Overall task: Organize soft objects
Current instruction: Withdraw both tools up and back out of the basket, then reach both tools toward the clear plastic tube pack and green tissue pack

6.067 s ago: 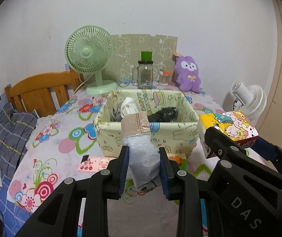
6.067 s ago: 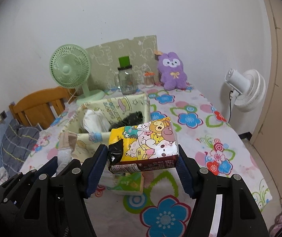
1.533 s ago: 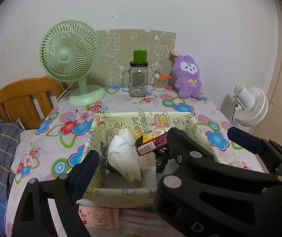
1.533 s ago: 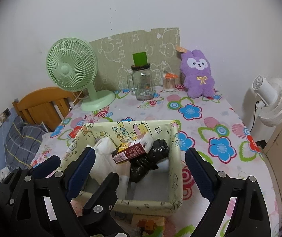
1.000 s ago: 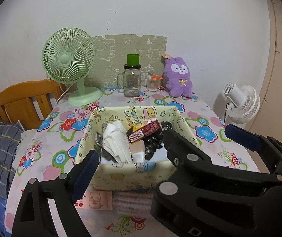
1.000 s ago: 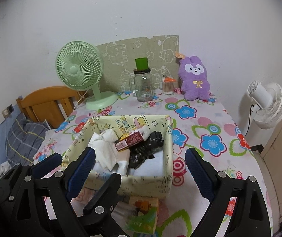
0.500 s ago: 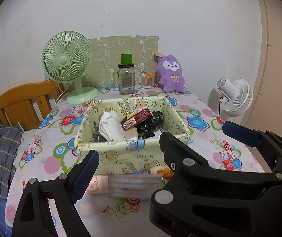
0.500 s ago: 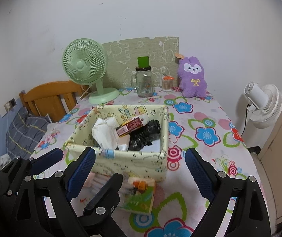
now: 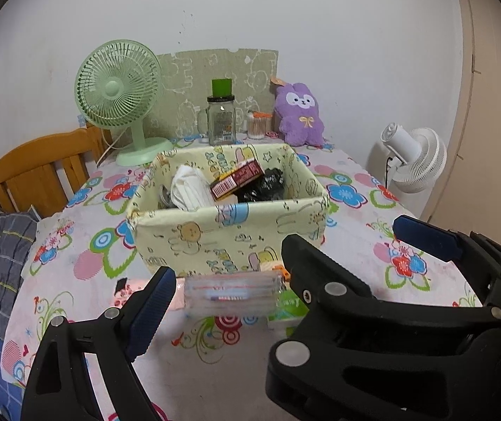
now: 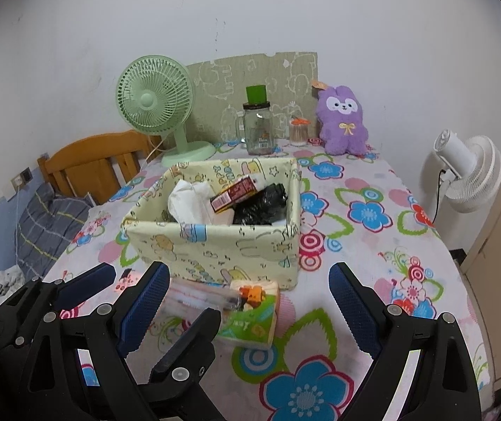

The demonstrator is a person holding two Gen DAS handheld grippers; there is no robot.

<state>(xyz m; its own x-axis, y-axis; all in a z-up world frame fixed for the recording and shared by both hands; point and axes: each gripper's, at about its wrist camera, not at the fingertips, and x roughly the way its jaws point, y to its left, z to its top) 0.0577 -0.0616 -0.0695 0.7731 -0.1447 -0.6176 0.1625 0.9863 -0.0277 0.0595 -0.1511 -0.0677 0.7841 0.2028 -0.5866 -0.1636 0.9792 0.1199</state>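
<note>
Both wrist views, looking forward over a bench covered with a flower-print cloth [image 10: 366, 245]. The left tongs [image 9: 222, 301] and the right tongs [image 10: 246, 301] are each spread wide and grip nothing; their blue-padded fingers [image 10: 145, 301] hang above the near part of the bench.

The pale yellow fabric box with cartoon print [image 10: 215, 245] stands at mid-bench. Inside it lie a white crumpled soft bundle [image 10: 189, 203] at the left, a dark red printed packet [image 10: 236, 193] tilted across the middle, and a black crinkled plastic bag [image 10: 261, 203] at the right.

Just in front of the box, on the cloth, rest 2 items: a clear plastic-wrapped pack with red stripes [image 9: 231, 293], blurred in both views, and a green tissue packet with orange print [image 10: 254, 312], touching or nearly touching it.

Along the far edge stand a mint-green desk fan [image 10: 159, 108], a glass jar with a green lid [image 10: 257, 126] and a purple plush rabbit [image 10: 343, 119].
</note>
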